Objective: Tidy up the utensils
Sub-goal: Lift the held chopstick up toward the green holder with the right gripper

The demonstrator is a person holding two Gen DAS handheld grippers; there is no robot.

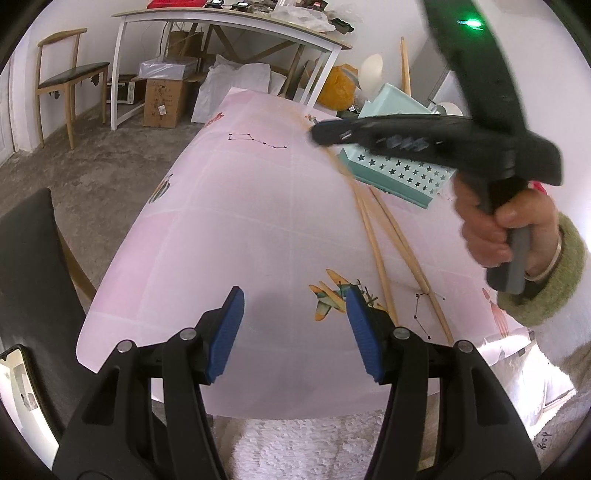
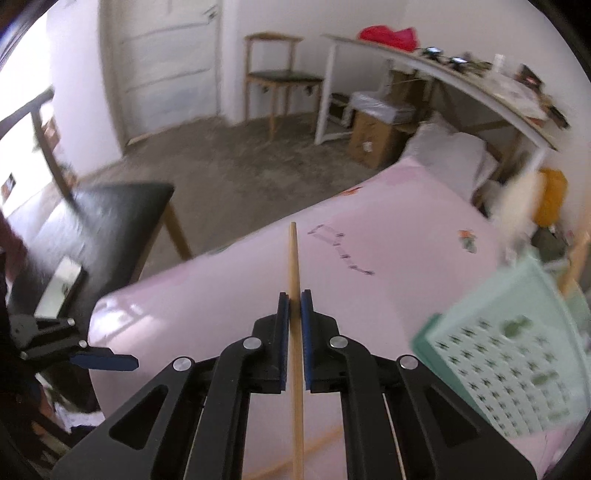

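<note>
My right gripper is shut on a long wooden chopstick, which points forward past the blue pads, lifted over the pink tablecloth. A mint basket with star cutouts sits to its right, blurred. In the left wrist view a hand holds that right gripper beside the mint basket. More chopsticks lie crossed on the cloth. My left gripper hovers open near the table's front edge with nothing between its pads. One of its blue fingers shows at the left.
A chair with a black seat stands left of the table with a phone on it. A white desk, cardboard boxes and bags fill the back. A second wooden chair is by the wall.
</note>
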